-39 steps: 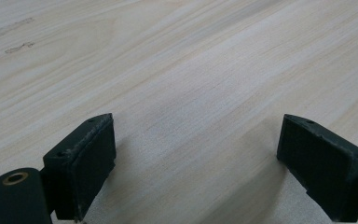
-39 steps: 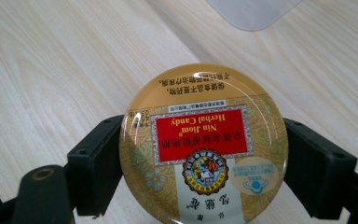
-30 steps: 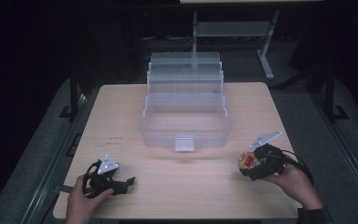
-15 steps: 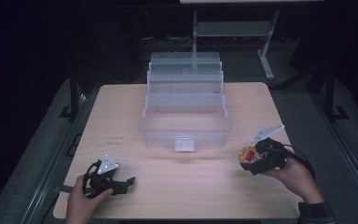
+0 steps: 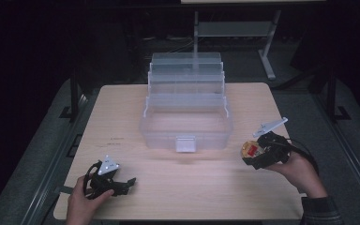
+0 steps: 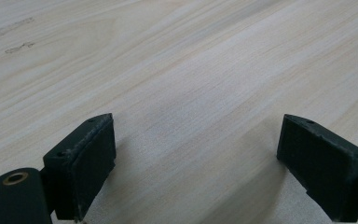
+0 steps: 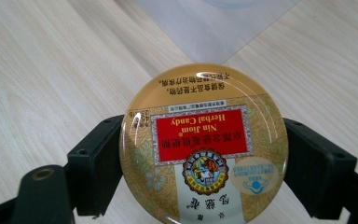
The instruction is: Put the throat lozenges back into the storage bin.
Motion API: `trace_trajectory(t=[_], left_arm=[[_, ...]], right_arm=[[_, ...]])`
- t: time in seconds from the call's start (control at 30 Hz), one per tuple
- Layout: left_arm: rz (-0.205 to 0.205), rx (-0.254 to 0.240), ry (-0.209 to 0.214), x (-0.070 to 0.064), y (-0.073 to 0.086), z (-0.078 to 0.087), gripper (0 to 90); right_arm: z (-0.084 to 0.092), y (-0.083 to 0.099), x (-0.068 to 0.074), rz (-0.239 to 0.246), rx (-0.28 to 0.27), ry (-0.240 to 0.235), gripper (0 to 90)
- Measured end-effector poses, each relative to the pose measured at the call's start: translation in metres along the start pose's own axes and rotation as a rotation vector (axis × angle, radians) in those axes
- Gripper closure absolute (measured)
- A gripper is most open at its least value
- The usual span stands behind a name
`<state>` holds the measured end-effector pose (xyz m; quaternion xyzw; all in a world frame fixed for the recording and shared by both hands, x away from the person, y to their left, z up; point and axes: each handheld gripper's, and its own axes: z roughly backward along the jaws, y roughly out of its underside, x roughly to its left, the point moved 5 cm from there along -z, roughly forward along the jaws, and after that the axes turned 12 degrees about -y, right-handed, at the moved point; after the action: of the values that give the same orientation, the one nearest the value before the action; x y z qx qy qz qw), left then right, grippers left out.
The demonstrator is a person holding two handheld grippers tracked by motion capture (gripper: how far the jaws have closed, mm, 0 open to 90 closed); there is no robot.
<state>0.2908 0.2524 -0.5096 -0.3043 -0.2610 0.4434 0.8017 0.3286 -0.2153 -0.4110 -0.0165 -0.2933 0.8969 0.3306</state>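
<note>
A dark room surrounds a pale wooden worktop (image 5: 122, 117). A round candy tin (image 7: 204, 144) sits clamped edge-on between the fingers (image 7: 95, 163) of the right gripper (image 5: 258, 154), at the worktop's right side, just beside the front right corner of a clear plastic box (image 5: 186, 123). The tin's lid is glossy gold with a red label reading "Nin Jiom Herbal Candy", a round emblem below it and a floral pattern around. The box stands mid-worktop with its tiered trays folded back and its bottom bin open and apparently empty.

The left gripper (image 5: 110, 180) rests at the front left, well apart, its fingers (image 6: 81, 163) spread wide over bare wood.

The step in hand looks like carrying the tin into the box: keep the grip square across the tin's rim, lift it over the front wall, and lower it flat before letting go.
</note>
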Motion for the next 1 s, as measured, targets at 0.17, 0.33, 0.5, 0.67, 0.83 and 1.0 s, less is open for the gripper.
trace_trajectory(t=[0.17, 0.33, 0.5, 0.67, 0.83, 1.0], left_arm=[[-0.003, 0.0, -0.001, 0.0, 0.0, 0.0, 10.6], [-0.004, 0.001, -0.001, 0.0, 0.0, 0.0, 10.6], [-0.004, 0.0, -0.001, 0.0, 0.0, 0.0, 10.6], [-0.003, 0.0, -0.001, 0.0, 0.0, 0.0, 10.6], [-0.001, -0.001, -0.001, 0.0, 0.0, 0.0, 10.6], [0.001, -0.001, -0.001, 0.0, 0.0, 0.0, 10.6]], right_arm=[[0.003, -0.004, -0.002, -0.003, -0.003, 0.004, 19.8], [0.005, -0.008, -0.004, -0.004, -0.005, 0.007, 19.8], [0.008, -0.013, -0.007, -0.002, -0.007, 0.01, 19.8], [0.01, -0.017, -0.01, -0.008, -0.012, 0.01, 19.8], [0.012, -0.023, -0.014, -0.012, -0.014, 0.015, 19.8], [0.011, -0.027, -0.019, -0.02, -0.015, 0.015, 19.8]])
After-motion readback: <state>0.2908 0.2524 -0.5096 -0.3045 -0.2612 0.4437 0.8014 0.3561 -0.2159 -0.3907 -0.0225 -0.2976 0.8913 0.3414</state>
